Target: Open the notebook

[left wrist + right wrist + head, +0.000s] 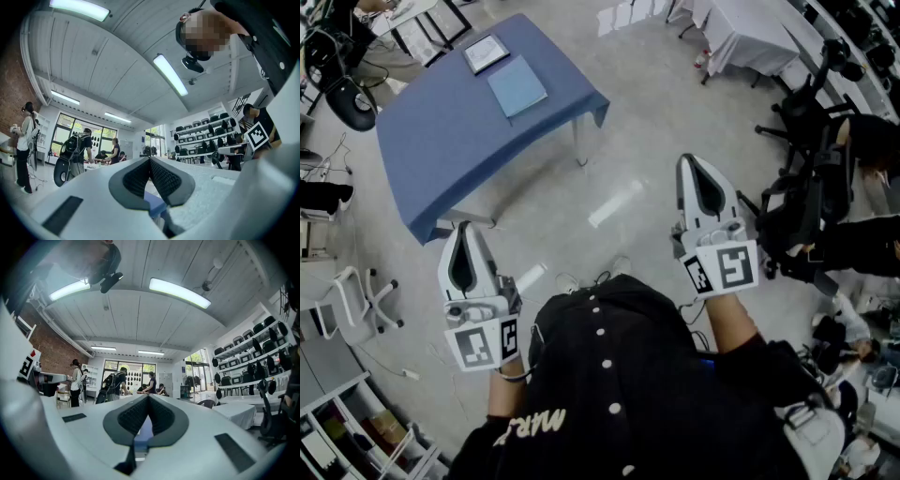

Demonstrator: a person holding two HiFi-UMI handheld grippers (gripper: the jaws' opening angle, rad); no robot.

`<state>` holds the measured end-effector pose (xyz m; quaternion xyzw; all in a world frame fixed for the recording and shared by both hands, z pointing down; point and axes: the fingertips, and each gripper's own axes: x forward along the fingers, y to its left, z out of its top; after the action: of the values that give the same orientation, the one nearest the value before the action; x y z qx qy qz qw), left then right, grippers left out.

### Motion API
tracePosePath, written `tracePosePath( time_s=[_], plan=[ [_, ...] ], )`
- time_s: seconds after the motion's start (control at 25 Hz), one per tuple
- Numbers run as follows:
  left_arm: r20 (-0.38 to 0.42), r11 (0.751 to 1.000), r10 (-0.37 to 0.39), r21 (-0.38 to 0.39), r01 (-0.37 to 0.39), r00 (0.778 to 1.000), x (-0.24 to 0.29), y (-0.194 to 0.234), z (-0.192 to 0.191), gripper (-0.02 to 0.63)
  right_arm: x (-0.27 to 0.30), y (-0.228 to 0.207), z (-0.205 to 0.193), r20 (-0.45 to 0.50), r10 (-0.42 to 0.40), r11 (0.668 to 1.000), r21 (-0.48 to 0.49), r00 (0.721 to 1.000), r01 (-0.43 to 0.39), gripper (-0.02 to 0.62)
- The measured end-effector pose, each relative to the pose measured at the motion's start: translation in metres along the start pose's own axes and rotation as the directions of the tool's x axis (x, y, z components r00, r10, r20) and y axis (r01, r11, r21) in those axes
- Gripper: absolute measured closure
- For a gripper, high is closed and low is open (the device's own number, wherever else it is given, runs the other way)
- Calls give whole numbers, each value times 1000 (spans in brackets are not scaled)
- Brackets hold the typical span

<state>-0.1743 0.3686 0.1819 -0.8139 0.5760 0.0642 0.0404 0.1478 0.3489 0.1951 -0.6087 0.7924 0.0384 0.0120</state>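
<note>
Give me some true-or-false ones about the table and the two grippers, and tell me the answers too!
1. The blue notebook lies on the table with the blue cloth. True.
2. The left gripper is holding the notebook. False: it is shut on nothing, well short of the table.
3. The notebook is open. False: it lies closed.
4. The right gripper has its jaws together. True.
5. Nothing else lies on the table. False: a flat grey-edged thing lies beside the notebook.
</note>
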Motion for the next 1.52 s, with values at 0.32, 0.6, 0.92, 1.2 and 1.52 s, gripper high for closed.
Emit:
tracePosePath(
  time_s=[0.32,0.6,0.92,1.2,1.52],
  plan=[
    [1,1000,-5,-1,5,1000,-2,-1,0,603,-5,-5,0,36,-22,994,104,999,18,594],
    [-22,1000,1,-6,-1,1000,0,-5,-7,603,-6,-9,-5,23,-16,996,93,1000,14,592],
    [-120,996,59,73,-51,991,8,-21,-23,212,-12,-26,-10,18,8,996,94,1000,-10,592],
    [-146,993,96,83,-85,985,19,-51,-38,212,-12,-53,-27,21,58,993,100,998,-60,592],
    [-173,990,112,105,-94,979,68,-45,-57,212,29,-82,-44,0,54,993,108,999,-53,592]
  ],
)
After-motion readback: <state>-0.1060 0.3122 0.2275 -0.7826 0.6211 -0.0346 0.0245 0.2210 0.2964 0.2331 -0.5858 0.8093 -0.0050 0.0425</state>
